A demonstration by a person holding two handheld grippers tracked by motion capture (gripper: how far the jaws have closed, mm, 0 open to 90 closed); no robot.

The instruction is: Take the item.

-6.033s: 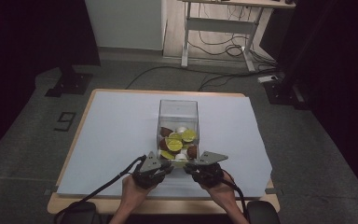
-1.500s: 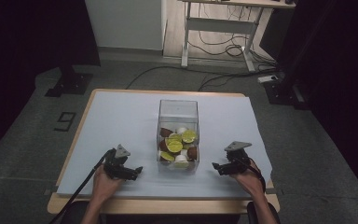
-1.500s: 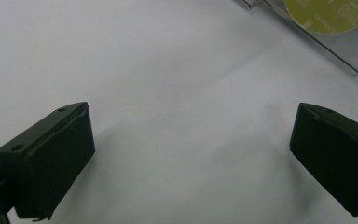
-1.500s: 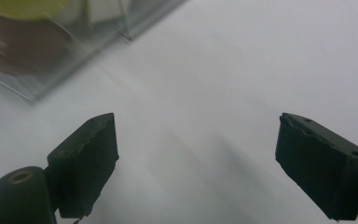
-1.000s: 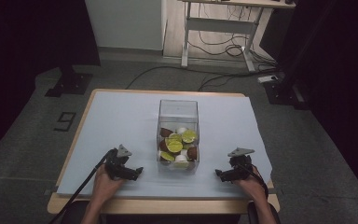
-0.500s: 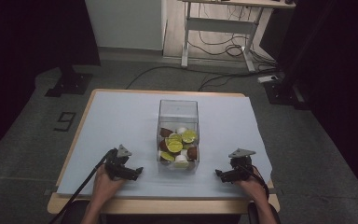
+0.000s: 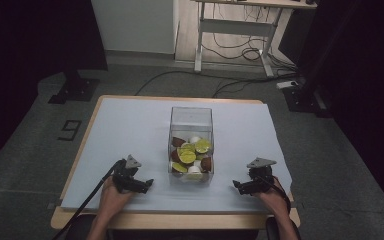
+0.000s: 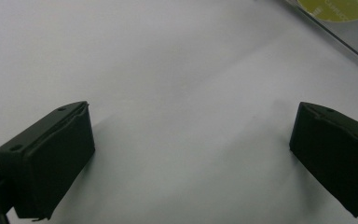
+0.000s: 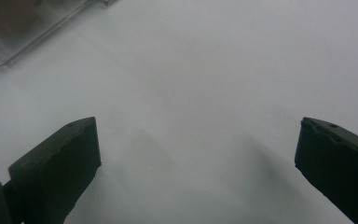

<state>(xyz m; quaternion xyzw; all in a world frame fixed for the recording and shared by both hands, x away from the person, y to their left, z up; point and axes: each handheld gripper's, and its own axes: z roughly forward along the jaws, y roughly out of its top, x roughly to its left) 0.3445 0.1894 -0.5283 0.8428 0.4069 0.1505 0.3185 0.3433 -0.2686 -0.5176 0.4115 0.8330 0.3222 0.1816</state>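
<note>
Both tools (image 7: 147, 183) (image 7: 236, 185) agape beside clear box (image 7: 191, 120)

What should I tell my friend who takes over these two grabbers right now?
Left gripper: open, holding nothing, low over the white table cover, left of the box.
Right gripper: open, holding nothing, right of the box.
Clear plastic box: upright at the middle of the table, part full of small round capsules in lime green, brown and white.
Done: the capsules lie inside the box, none on the cover.
Left: nothing seems in hand; both grippers rest apart from the box.
</note>
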